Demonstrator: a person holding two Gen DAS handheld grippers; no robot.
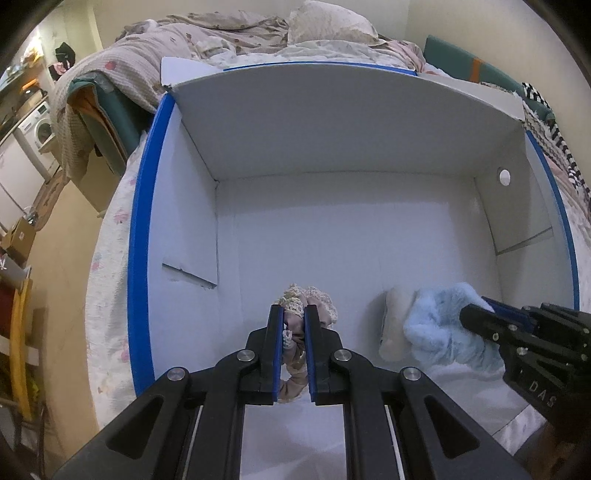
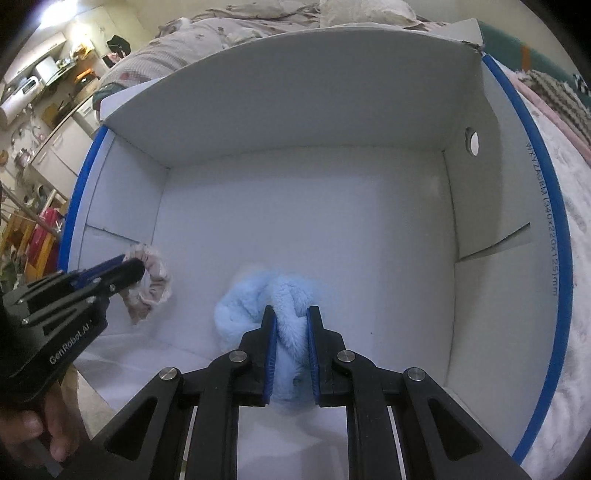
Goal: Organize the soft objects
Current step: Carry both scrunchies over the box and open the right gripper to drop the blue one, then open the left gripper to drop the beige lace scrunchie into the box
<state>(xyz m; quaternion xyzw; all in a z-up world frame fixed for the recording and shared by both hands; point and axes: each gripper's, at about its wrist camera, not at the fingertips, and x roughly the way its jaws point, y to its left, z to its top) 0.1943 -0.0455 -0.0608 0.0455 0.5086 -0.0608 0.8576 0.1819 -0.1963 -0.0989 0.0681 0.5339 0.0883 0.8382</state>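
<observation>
Left wrist view, lower centre: my left gripper (image 1: 293, 314) is clamped on a pink scrunchie (image 1: 295, 354) with a cream lace edge, the fabric pinched between the blue pads and bulging above and below them. The same gripper appears at the left edge of the right wrist view (image 2: 129, 267), with the scrunchie (image 2: 149, 286) hanging from its tip over the box floor. Right wrist view, lower centre: my right gripper (image 2: 291, 317) is closed on a fluffy light-blue scrunchie (image 2: 258, 299), whose pile spills out to the upper left of the fingers. In the left wrist view this gripper (image 1: 476, 314) enters from the lower right, and the blue scrunchie (image 1: 439, 325) sits just beside a cream-coloured soft object (image 1: 397, 325) lying on the floor to its left. Both grippers are inside a white cardboard box (image 1: 332, 147) with blue edge trim, which fills most of each frame. Behind its far wall, at the top of both frames, lies a bed (image 1: 236, 33) with rumpled bedding.
</observation>
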